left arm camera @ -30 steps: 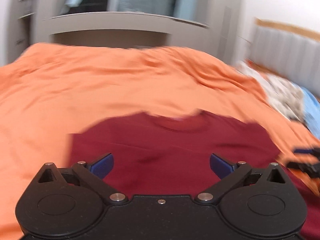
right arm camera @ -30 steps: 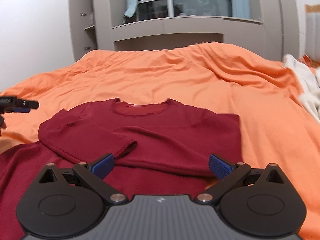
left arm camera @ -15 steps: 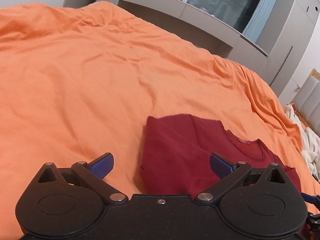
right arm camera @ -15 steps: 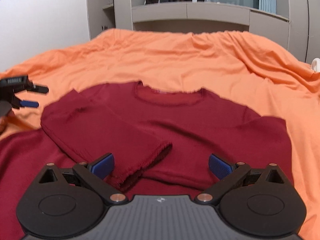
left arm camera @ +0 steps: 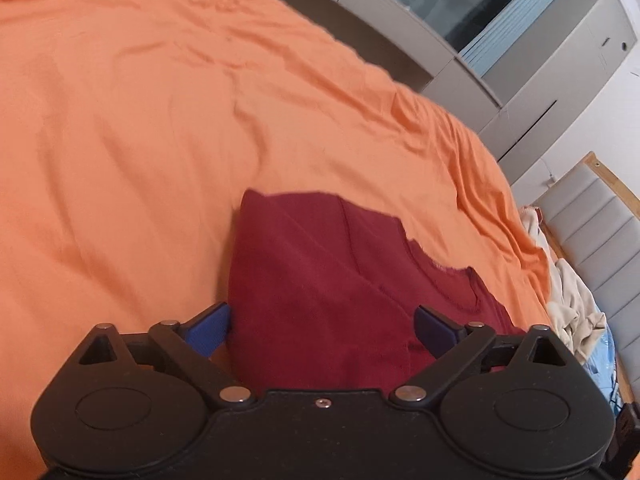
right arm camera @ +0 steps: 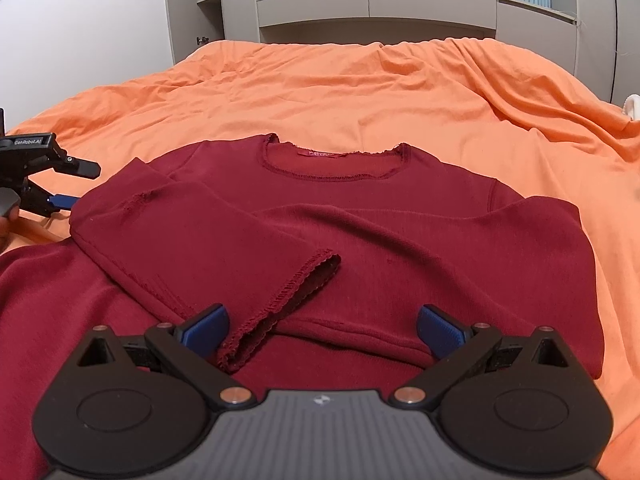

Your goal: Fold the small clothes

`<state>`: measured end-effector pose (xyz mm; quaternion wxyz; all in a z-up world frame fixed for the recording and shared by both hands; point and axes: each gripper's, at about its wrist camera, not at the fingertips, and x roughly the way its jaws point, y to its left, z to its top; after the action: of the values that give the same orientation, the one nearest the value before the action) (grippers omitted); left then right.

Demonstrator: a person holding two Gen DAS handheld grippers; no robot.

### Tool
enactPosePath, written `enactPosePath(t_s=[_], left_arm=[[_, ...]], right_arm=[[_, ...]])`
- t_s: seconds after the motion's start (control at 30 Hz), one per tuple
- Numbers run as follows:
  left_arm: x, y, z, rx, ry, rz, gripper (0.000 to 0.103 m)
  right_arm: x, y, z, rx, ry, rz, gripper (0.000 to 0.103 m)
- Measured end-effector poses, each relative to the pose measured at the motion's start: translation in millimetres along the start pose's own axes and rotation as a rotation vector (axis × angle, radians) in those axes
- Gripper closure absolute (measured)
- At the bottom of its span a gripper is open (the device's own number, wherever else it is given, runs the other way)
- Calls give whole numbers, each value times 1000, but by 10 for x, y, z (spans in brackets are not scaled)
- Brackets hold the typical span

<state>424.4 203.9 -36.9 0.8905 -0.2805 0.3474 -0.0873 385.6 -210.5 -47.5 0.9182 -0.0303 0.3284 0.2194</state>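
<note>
A dark red long-sleeved top [right arm camera: 360, 216] lies flat on the orange bedspread [right arm camera: 360, 92], neck opening away from me, both sleeves folded across its chest. The left sleeve's cuff [right arm camera: 288, 296] lies on top near the middle. My right gripper [right arm camera: 322, 330] is open and empty, low over the top's lower part. My left gripper [left arm camera: 322, 330] is open and empty over the top's [left arm camera: 320, 288] left folded edge. It also shows at the left in the right wrist view [right arm camera: 68, 184], beside the folded left shoulder.
A grey wardrobe and shelf unit [right arm camera: 376, 4] stands past the far end of the bed. A heap of cream and blue clothes [left arm camera: 576, 320] lies on the bed's right side by a padded headboard [left arm camera: 592, 232].
My left gripper has swung left and come down over the top's left edge. My right gripper has moved in closer over the top. Both stay open.
</note>
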Motion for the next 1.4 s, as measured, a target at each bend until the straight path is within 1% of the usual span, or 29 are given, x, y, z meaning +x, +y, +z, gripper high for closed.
enactPosePath(t_s=[0.07, 0.13, 0.2, 0.23, 0.27, 0.33, 0.4, 0.47, 0.5, 0.57, 0.6, 0.63, 0.7, 0.73, 0.77, 0.83, 0.87, 0.93, 0.97, 1.0, 1.07, 1.13, 1.2, 1.3, 1.4], left_arm=[[9, 10, 13, -30, 31, 24, 20], [-20, 13, 22, -47, 34, 39, 24], [-50, -10, 30, -39, 31, 60, 24], [-67, -22, 39, -21, 24, 74, 22], [-70, -38, 38, 3, 13, 93, 16], [-60, -22, 30, 19, 0, 121, 11], [-9, 33, 33, 3, 4, 107, 11], [25, 90, 30, -9, -2, 92, 14], [49, 101, 25, -10, 8, 90, 17], [99, 83, 9, 3, 42, 84, 28], [107, 67, -6, 13, 55, 75, 32], [113, 49, -14, 21, 69, 66, 38], [98, 16, -30, 24, 87, 75, 44], [86, 15, -32, 14, 90, 84, 51], [76, 30, -30, -9, 94, 100, 63], [23, 57, -29, -41, 71, 116, 75], [-11, 56, -29, -45, 57, 119, 80], [-74, 10, -20, -44, 41, 145, 85], [-112, -30, -15, -34, 34, 169, 88], [-139, -89, -14, -14, 26, 198, 89], [-173, -234, -20, 44, 16, 278, 89], [-139, -344, -42, 100, 23, 343, 89], [-57, -379, -73, 133, 48, 390, 88], [25, -341, -114, 149, 71, 419, 83], [-33, -327, -98, 131, 63, 417, 74]], right_arm=[[0, 1, -2, -1, 0, -1, 0], [-1, 2, -4, -1, 0, -1, 0], [-1, 3, -3, 0, 0, 0, 0], [0, 3, -4, 1, 0, 0, 0], [0, 0, -8, 2, 0, 0, 0], [2, -5, -12, 4, 1, 2, 0], [8, -12, -9, 5, 3, 3, 0], [9, -12, -8, 4, 3, 3, 0], [10, -12, -9, 4, 3, 2, 0], [13, -12, -18, 4, 4, 2, 0], [14, -11, -22, 3, 5, 2, 0], [15, -11, -22, 3, 5, 2, 0], [15, -12, -22, 4, 4, 2, 0], [15, -12, -23, 4, 4, 2, 0], [15, -11, -22, 3, 4, 2, 0], [16, -11, -22, 3, 4, 2, 0], [16, -11, -23, 3, 4, 2, 0], [16, -11, -23, 3, 4, 2, 0], [16, -12, -22, 3, 4, 2, 0], [16, -12, -23, 3, 4, 2, 0], [16, -12, -22, 3, 4, 2, 0], [15, -12, -22, 3, 4, 3, 0], [15, -11, -22, 3, 4, 3, 0], [10, -11, -21, 1, 3, 0, 0], [-25, -15, -21, -4, -3, -7, 0]])
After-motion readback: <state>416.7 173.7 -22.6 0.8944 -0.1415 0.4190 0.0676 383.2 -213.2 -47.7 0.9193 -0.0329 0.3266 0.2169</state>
